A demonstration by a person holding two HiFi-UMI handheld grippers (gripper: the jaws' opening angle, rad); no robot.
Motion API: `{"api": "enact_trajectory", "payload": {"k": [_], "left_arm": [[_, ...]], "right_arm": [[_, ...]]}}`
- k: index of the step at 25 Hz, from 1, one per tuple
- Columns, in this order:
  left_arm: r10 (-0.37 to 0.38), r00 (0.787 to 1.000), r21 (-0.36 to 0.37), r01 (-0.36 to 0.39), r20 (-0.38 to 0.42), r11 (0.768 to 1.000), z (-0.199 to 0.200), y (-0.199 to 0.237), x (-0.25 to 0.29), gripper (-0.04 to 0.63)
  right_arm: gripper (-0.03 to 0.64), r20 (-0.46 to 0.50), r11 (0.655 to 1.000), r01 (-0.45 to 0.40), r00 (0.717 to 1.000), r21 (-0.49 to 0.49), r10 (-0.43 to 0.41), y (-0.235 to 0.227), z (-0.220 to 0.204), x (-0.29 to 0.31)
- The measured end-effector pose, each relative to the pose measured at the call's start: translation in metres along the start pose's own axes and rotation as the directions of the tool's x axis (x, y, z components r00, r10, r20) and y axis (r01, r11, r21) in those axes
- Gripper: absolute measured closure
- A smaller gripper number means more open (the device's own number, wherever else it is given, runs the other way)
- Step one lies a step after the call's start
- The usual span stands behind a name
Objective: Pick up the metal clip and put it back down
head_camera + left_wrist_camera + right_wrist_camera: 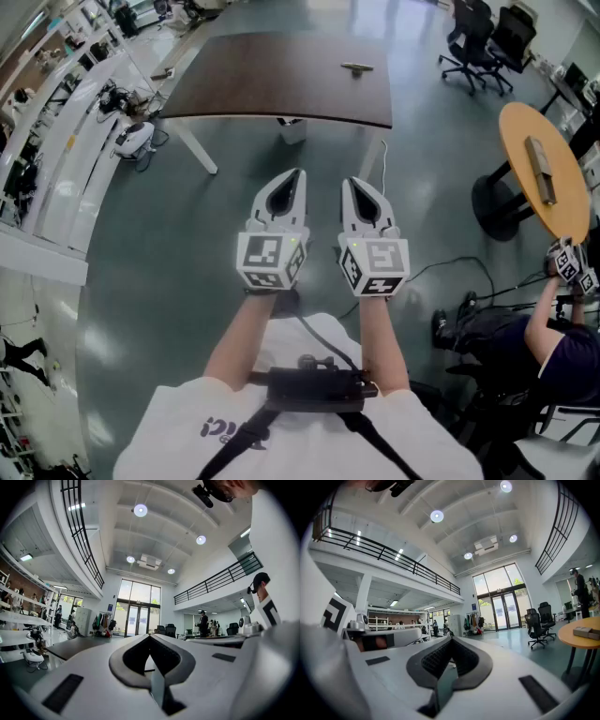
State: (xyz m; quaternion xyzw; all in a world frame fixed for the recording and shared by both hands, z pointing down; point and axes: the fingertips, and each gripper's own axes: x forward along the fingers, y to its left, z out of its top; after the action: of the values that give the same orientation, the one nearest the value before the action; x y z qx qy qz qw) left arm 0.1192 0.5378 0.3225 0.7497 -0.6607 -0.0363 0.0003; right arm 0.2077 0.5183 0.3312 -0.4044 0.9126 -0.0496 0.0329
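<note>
You hold the left claw point(298, 174) and right claw point(348, 182) side by side, each pressed together on nothing. The metal clip point(356, 67) lies on the table point(272, 84), well ahead of both.

Big open hall with a really high white ceiling point(159, 541) and round lights point(140, 510). The grey-green floor point(234, 211) is shiny. There's a dark brown tabletop point(272, 80) on white legs, a round wooden table point(520, 127) off right, and black office chairs point(472, 42) past it. Tall glass doors point(138, 613) at the far end, black-railed mezzanines point(215, 579) on both sides.
</note>
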Motion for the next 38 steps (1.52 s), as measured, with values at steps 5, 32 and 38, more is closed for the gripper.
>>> {"api": "enact_trajectory", "payload": {"k": [5,32,38], "left_arm": [[0.003,1.0,-0.013,-0.003,-0.019,1.0,-0.012,0.044,0.03,0.584],[-0.118,0.991,-0.098,0.111,-0.069,0.989,-0.046,0.206,0.295,0.584],[-0.122,0.991,-0.062,0.119,-0.061,0.991,-0.044,0.191,0.387,0.583]], "right_arm": [[0.626,-0.018,1.0,0.006,1.0,0.002,-0.006,0.003,-0.011,0.05],[0.626,-0.095,0.985,0.156,0.984,0.072,-0.149,-0.109,-0.027,0.336],[0.626,-0.081,0.99,0.114,0.991,0.088,-0.107,-0.175,-0.018,0.395]]}}
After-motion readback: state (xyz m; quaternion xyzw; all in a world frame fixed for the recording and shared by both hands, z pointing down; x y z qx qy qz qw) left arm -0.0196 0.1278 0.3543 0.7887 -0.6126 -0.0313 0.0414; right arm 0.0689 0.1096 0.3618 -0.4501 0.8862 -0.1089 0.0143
